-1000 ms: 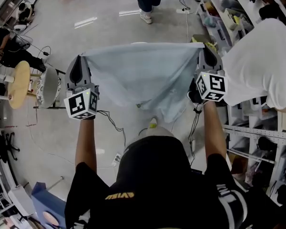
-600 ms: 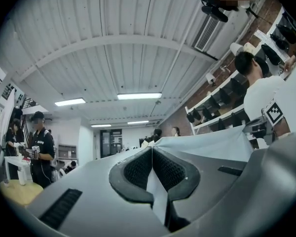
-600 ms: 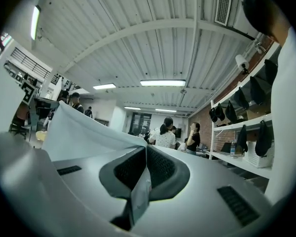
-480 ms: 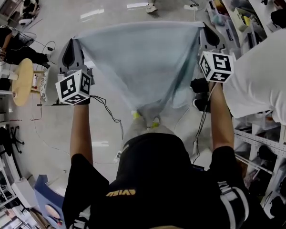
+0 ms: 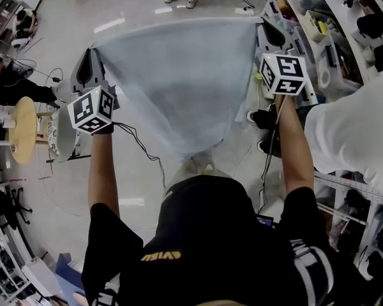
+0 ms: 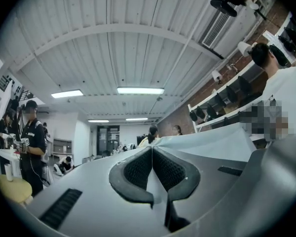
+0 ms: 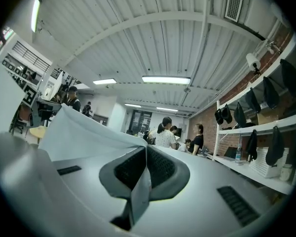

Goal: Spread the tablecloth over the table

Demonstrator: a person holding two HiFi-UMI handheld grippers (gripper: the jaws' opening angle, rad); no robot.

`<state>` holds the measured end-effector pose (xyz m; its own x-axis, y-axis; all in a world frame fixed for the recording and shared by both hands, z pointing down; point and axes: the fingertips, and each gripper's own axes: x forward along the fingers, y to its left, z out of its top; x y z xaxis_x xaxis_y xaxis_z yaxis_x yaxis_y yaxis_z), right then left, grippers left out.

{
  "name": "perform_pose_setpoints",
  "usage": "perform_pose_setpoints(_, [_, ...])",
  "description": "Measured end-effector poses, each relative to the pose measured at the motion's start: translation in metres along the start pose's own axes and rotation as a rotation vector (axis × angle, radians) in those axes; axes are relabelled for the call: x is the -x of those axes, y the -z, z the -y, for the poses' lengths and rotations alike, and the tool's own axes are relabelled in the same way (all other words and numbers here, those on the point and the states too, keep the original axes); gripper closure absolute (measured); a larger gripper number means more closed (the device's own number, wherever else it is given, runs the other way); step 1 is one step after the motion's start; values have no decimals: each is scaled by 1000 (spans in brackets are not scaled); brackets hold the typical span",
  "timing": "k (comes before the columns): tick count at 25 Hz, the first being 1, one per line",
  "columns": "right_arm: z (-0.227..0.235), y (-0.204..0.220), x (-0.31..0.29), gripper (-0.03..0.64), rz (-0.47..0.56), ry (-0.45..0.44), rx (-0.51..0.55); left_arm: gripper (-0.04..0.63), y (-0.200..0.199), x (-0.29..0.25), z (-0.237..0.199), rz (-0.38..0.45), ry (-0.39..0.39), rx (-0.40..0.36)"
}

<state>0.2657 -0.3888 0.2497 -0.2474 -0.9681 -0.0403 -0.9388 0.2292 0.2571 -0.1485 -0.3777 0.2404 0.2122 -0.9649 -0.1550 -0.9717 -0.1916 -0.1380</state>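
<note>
A pale grey-blue tablecloth (image 5: 179,81) is hanging in the air in front of the person. Its top edge is running taut from side to side, and the rest is drooping to a point near the person's feet.

The left gripper (image 5: 91,48) is pinching the top left corner. Its jaws are pressed together on a thin fold of fabric, and the cloth is stretching away to its right. The right gripper (image 5: 260,23) is clamping the top right corner in the same way, with a strip of fabric showing between its pads and the cloth spreading off to its left.

The cloth's long edge is lying straight across between the two grippers, so neither hand is nearer to it. Both arms are reaching forward and both grippers are pointing away from the person.

Below the hanging cloth only bare shiny floor (image 5: 134,18) is showing. A round wooden stool (image 5: 22,129) is standing off beyond the left gripper, and shelving (image 5: 319,24) is lining the side beyond the right gripper. No table is showing clearly, so the way the cloth needs carrying cannot be told
</note>
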Motion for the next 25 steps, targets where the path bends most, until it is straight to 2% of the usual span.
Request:
perform_pose_setpoints(9, [-17,4,-102,609,-81,67,52,575,60,-118,-59,-55,110,75])
perform_pose_setpoints(12, [-18,16,-138,609,-119,82,87,575,90,-156,-70,-96,137,66])
perform_pose_setpoints(15, [-18,44,-177,609,-168,65,104,574,122,-181,-76,-146,147,10])
perform_pose_setpoints(18, [-7,77,-206,609,-206,29,103,574,148,-198,-64,-191,148,-41])
perform_pose_setpoints(21, [10,118,-231,609,-257,-2,112,574,181,-223,-44,-241,153,-58])
perform_pose_setpoints(25, [-1,168,-272,609,-318,-49,102,574,236,-246,-52,-331,137,-72])
